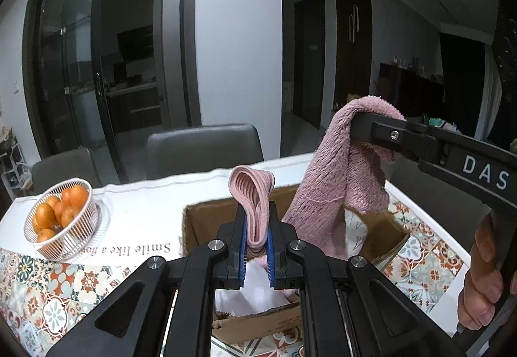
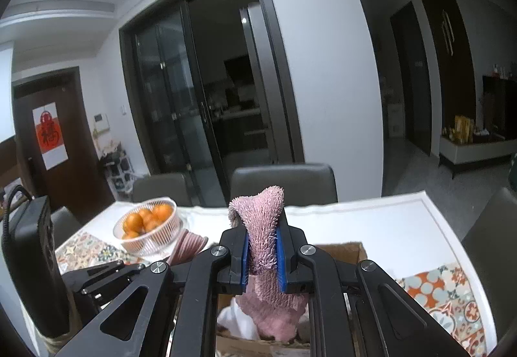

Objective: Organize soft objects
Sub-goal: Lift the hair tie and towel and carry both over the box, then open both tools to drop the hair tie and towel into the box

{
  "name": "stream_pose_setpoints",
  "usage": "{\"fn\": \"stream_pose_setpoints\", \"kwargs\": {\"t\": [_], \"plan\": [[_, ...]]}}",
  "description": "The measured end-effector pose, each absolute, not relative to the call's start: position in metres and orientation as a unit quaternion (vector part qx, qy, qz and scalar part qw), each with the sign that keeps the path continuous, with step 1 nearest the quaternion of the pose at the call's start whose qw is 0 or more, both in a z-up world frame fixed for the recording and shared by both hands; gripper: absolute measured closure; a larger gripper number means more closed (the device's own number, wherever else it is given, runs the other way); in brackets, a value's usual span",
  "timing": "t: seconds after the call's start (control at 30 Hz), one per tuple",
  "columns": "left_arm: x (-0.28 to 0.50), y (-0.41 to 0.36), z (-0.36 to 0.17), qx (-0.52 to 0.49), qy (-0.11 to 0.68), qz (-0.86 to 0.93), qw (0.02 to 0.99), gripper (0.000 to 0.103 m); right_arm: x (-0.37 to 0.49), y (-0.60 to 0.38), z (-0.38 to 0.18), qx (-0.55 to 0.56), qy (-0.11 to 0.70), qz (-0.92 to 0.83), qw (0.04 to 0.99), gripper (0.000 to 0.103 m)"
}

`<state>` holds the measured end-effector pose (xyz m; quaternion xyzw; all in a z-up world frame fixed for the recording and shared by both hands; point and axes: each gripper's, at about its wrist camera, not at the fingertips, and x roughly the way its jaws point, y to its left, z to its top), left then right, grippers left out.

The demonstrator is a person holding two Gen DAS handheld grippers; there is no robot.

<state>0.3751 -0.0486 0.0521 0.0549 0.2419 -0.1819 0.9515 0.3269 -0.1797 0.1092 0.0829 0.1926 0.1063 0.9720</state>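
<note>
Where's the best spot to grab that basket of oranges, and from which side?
Grip the white wire basket by its upper rim, coming down from above so one finger goes outside the wall and one just inside. The rim is thin and open, while the rounded flaring wall looks too wide to span, and the oranges fill the middle.

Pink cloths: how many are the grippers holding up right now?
2. A ribbed pink cloth is pinched in the left gripper; a fluffy pink towel in the right gripper, both above the box. More may lie hidden inside.
</note>
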Motion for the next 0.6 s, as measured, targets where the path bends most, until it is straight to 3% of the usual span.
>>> {"fn": "stream_pose_setpoints", "kwargs": {"t": [0.5, 0.57, 0.6], "plan": [[0.402, -0.075, 0.005, 0.098, 0.309, -0.186, 0.927, 0.091, 0.361, -0.188, 0.048, 0.087, 0.302, 0.107, 0.943, 0.089], [0.402, -0.077, 0.003, 0.101, 0.316, -0.187, 0.925, 0.083, 0.361, -0.190, 0.045, 0.088, 0.309, 0.104, 0.941, 0.087], [0.402, -0.078, 0.003, 0.101, 0.320, -0.189, 0.923, 0.070, 0.362, -0.192, 0.043, 0.089, 0.314, 0.105, 0.939, 0.085]]}}
